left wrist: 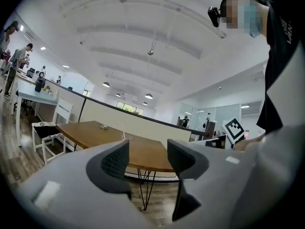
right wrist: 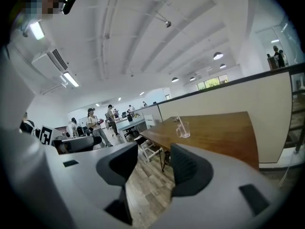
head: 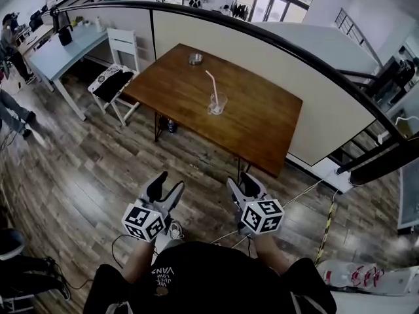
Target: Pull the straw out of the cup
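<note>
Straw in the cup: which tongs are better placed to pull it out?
Probably the right tongs: both are open, empty and away from the table, but the cup and straw show clearly ahead of the right.

The rectangular wooden worktop [head: 262,123] is a warm reddish brown. The clear glass cup [head: 217,103] is colourless, the thin plastic straw [head: 211,82] pale pink, and the small round metal dish [head: 195,59] silver-grey. The left gripper [head: 167,186] and right gripper [head: 242,184] are light grey with dark grey ribbed jaws and black-and-white square markers. The plank wooden floor [head: 85,175] is grey-brown.
</note>
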`<state>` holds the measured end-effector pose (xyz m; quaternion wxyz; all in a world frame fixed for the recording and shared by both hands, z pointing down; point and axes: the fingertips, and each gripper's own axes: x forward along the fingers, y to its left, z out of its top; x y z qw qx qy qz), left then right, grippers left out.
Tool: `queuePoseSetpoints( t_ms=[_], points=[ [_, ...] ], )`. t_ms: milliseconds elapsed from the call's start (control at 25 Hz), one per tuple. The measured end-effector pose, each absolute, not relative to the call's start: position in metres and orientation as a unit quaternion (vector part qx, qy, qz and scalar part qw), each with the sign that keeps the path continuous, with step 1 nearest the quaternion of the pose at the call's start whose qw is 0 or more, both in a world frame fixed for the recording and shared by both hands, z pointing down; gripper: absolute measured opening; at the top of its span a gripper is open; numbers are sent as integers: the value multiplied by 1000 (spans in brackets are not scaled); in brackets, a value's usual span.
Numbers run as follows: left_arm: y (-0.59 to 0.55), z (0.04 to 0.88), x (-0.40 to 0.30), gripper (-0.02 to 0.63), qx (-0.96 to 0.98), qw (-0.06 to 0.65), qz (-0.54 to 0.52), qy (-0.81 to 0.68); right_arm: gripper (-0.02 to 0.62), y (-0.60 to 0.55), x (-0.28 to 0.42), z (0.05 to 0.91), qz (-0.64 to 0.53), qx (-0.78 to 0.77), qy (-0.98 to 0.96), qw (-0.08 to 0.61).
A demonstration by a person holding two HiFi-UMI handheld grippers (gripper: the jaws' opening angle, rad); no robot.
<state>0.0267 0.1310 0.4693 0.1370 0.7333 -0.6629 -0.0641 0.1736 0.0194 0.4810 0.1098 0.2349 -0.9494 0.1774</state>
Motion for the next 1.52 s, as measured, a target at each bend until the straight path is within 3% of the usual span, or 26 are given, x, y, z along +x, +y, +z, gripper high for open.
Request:
queuePoseSetpoints(
  t_ms=[680, 1520],
  points=[
    [101, 482, -77, 235, 789, 155, -39, -593, 181, 10, 96, 494, 202, 338, -914, 98],
    [12, 493, -100, 235, 789, 167, -41, -590, 181, -80, 59, 506, 202, 313, -920, 124]
  ],
)
